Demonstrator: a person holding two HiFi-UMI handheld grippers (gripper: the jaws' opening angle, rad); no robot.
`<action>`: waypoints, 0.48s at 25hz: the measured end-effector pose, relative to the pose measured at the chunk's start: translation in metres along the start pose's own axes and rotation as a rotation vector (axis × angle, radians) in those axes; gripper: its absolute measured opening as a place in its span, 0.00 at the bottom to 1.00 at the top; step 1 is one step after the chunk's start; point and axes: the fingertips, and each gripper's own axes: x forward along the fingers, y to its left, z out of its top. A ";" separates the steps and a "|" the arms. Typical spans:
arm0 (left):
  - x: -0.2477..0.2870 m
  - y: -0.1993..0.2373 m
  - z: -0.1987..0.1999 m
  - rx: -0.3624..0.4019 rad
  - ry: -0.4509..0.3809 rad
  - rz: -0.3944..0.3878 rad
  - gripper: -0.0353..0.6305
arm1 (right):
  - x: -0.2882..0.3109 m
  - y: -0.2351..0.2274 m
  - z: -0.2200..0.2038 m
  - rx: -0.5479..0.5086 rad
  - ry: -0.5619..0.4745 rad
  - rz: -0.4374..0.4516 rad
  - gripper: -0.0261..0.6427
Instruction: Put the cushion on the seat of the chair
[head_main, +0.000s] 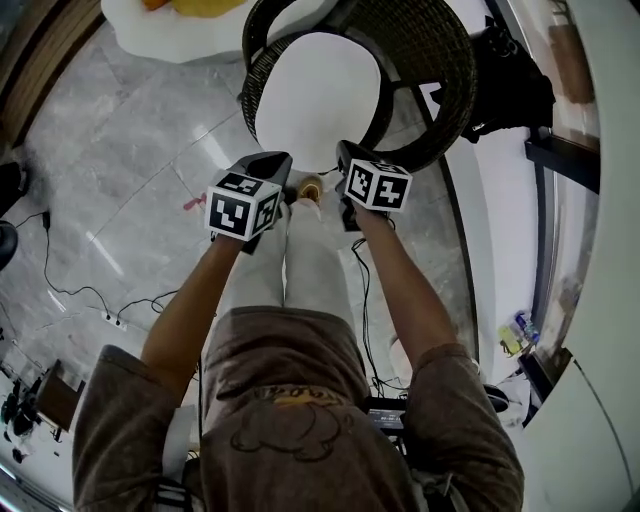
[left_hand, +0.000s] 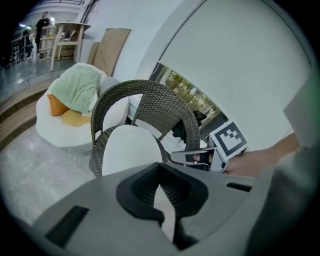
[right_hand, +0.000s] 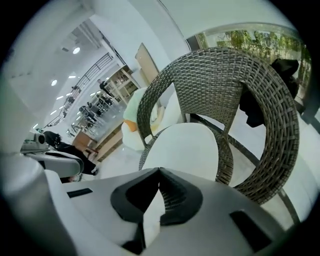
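Over on the far side of the floor, the chair (head_main: 440, 60) already has the cushion (head_main: 315, 100) in it. As far as I can tell it's lying flat on the seat and fills most of the round base. So I'd call the placing step basically done, and this looks like the backing-off bit.

The left gripper (left_hand: 159, 164) has its jaws pinched together at the tips with nothing in them. The right gripper (right_hand: 160, 168) is the same, closed right up and empty. Both are held near the person's legs, well short of the chair.

Next move, if there is one, is probably just a check that the cushion sits centred and isn't riding up the back. A nudge with closed jaws would do it.

Material-wise, the chair is dark woven wicker, a curved tub shape with an open-weave back on a thin metal frame. The cushion is a plain white oval pad, smooth, and looks soft but fairly thin. The floor (head_main: 120, 150) is glossy grey marble-look tile, so it's likely slippery.
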 end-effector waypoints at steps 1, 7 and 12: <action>-0.004 -0.002 0.003 0.000 -0.004 0.002 0.06 | -0.005 0.004 0.003 -0.004 -0.006 0.007 0.07; -0.029 -0.020 0.018 0.006 -0.022 0.014 0.06 | -0.037 0.024 0.014 -0.011 -0.030 0.027 0.07; -0.047 -0.038 0.026 0.013 -0.032 0.015 0.06 | -0.065 0.039 0.018 -0.010 -0.039 0.043 0.07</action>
